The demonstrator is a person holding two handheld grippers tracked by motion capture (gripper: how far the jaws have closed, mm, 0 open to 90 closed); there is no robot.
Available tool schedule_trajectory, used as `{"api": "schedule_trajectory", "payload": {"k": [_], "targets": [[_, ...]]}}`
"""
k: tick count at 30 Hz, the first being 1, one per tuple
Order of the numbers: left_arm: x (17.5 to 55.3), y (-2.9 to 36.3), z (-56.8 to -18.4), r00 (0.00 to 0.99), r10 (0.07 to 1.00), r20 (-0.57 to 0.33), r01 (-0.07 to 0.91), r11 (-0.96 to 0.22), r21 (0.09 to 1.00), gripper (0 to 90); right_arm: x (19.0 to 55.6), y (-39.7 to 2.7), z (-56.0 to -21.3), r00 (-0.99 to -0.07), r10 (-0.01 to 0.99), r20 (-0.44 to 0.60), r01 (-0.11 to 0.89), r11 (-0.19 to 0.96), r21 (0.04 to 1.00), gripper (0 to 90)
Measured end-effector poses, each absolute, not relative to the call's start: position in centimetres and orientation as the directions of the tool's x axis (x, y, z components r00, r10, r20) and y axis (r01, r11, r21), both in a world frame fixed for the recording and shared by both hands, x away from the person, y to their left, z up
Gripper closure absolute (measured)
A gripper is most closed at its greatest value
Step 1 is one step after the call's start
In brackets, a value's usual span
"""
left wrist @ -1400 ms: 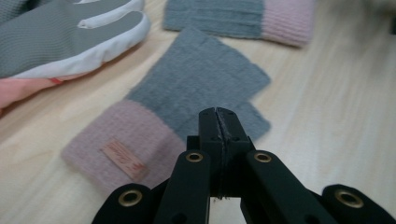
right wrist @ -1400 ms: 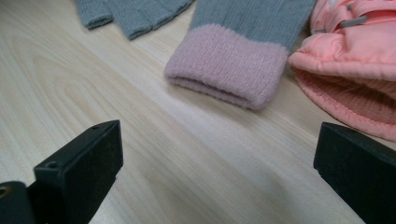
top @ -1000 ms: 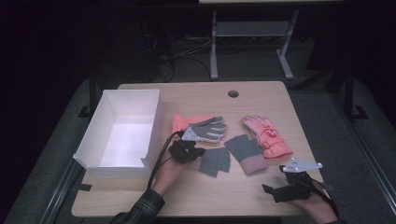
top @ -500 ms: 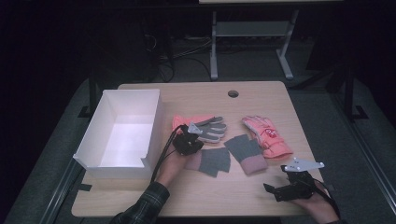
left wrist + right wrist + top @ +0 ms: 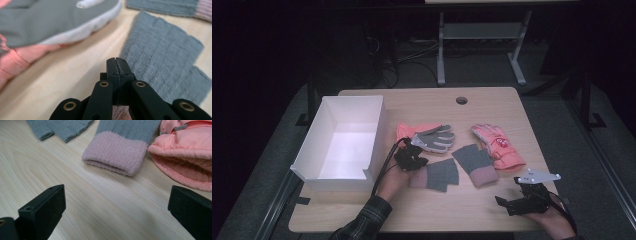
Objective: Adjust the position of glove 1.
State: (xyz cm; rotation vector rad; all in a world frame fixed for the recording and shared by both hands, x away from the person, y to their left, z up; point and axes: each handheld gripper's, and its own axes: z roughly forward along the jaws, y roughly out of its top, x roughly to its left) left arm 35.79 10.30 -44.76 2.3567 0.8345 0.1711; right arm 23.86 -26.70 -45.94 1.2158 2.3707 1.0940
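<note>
The left gripper (image 5: 116, 61), jaws pressed together, nears the grey glove (image 5: 160, 60); spread them first. The right gripper (image 5: 117, 210) waits, jaws spread.

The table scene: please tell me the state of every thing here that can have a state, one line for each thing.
White box: open on top, nothing inside.
Left gripper: shut, nothing between the jaws, above the table by the left grey knit glove.
Right gripper: open, holds nothing.
Right grey knit glove: lies flat, pink cuff toward the person.
Grey-palmed glove: lies palm up.
Pink padded glove: lies flat.
</note>
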Motion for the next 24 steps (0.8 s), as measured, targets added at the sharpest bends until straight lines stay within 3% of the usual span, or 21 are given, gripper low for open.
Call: {"api": "schedule_trajectory", "payload": {"k": [13, 24], "targets": [[32.0, 11.8, -44.9, 0.802, 0.567, -0.191, 0.555, -0.587, 0.589, 89.7, 23.8, -26.8, -46.0, -0.61, 0.786, 0.101, 0.589, 0.366, 0.721, 1.1], [28.6, 13.3, -44.5, 0.822, 0.536, -0.194, 0.535, -0.611, 0.584, 89.7, 23.8, -26.7, -46.0, -0.611, 0.786, 0.098, 0.587, 0.367, 0.721, 1.1]]}}
